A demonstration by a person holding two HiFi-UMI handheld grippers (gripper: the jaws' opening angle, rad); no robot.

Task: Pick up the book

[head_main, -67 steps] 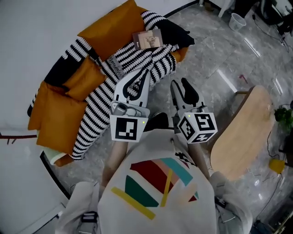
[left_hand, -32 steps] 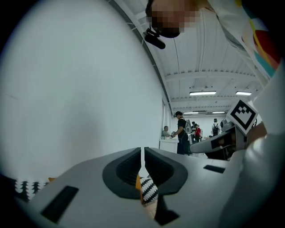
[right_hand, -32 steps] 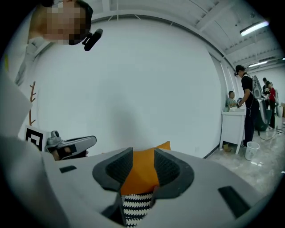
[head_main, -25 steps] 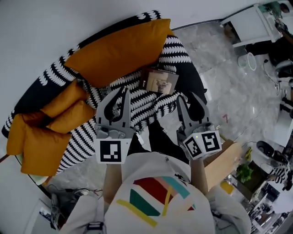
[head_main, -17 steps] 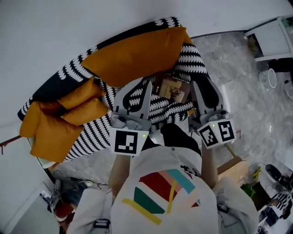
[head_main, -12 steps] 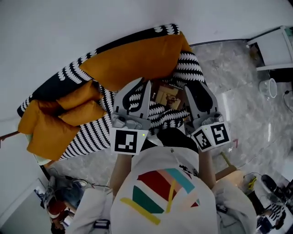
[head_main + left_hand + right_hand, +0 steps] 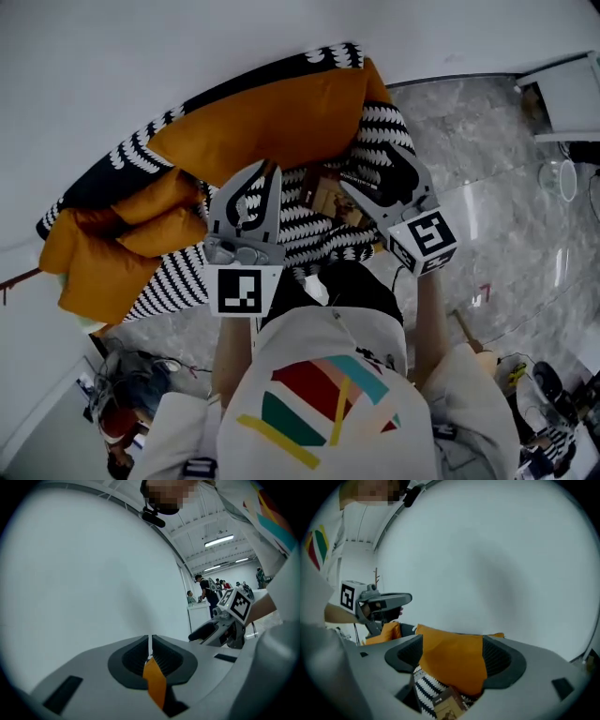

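While its jaws are opening, nothing is gripped by the right claw [image 7: 452,654]; the book [image 7: 447,708] is seen low between them, untouched. The book is laid on a striped throw [image 7: 314,239] below an orange cushion [image 7: 267,122]. The left claw [image 7: 262,174] is clenched empty nearby.

The cushion [image 7: 272,122] is orange, throw [image 7: 314,242] black-and-white striped, book [image 7: 330,195] brown.
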